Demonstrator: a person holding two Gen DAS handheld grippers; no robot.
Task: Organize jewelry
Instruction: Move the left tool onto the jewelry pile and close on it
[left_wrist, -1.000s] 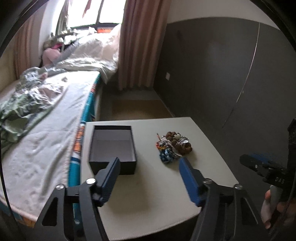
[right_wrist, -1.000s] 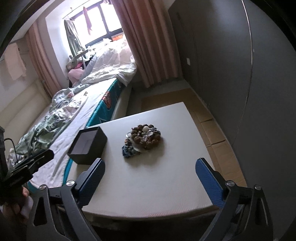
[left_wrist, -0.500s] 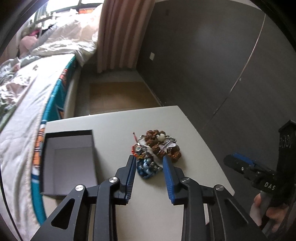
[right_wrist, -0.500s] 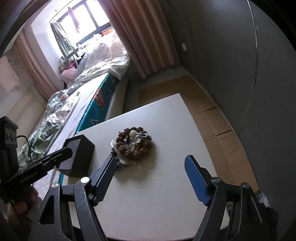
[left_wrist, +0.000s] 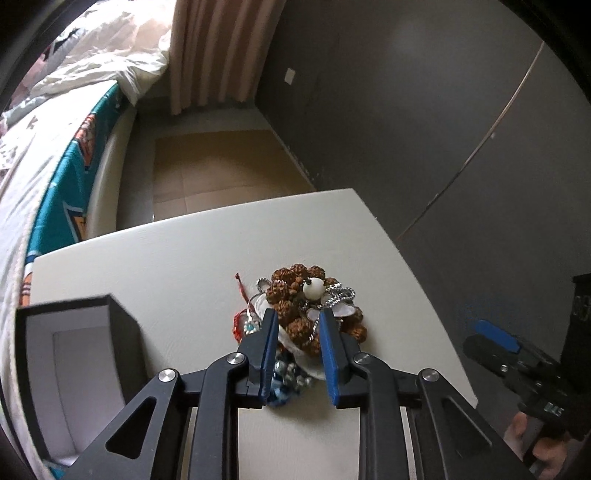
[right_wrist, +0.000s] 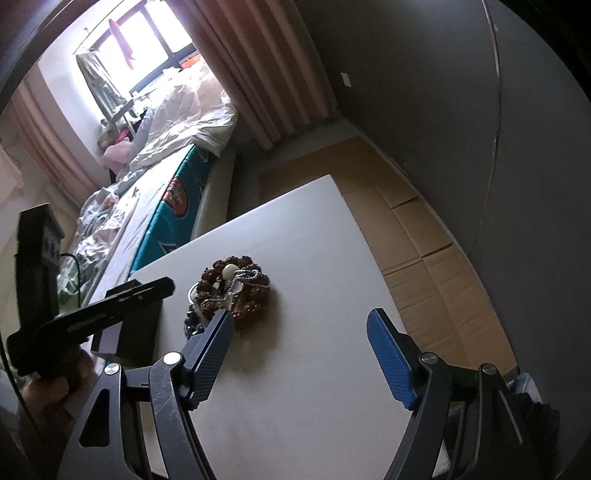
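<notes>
Pale table (left_wrist: 177, 258) beside a bed (left_wrist: 44, 158), floor of cardboard sheets (right_wrist: 424, 236) along its far and right edges. On the table's left edge, an open black box (left_wrist: 74, 354), grey lining inside, nothing visible in it. Near the table's middle, toward the left edge and just right of the box, a jewelry heap (left_wrist: 306, 306): brown beads (left_wrist: 291, 291) in a ring on top, one white bead (left_wrist: 313, 289), a silver chain (left_wrist: 341, 293), blue beads (left_wrist: 284, 373) at the near side, a red cord (left_wrist: 240, 284) at the left side.

Left gripper (left_wrist: 298, 334) tilted down over the heap, jaws closing, brown beads and chain between the blue pads, but cannot tell if the pads already press on them; nothing lifted. Right gripper (right_wrist: 301, 328) released and wide, above the bare table right of the heap, its left finger (right_wrist: 214, 343) in front of the heap's near edge, nothing between the jaws.
</notes>
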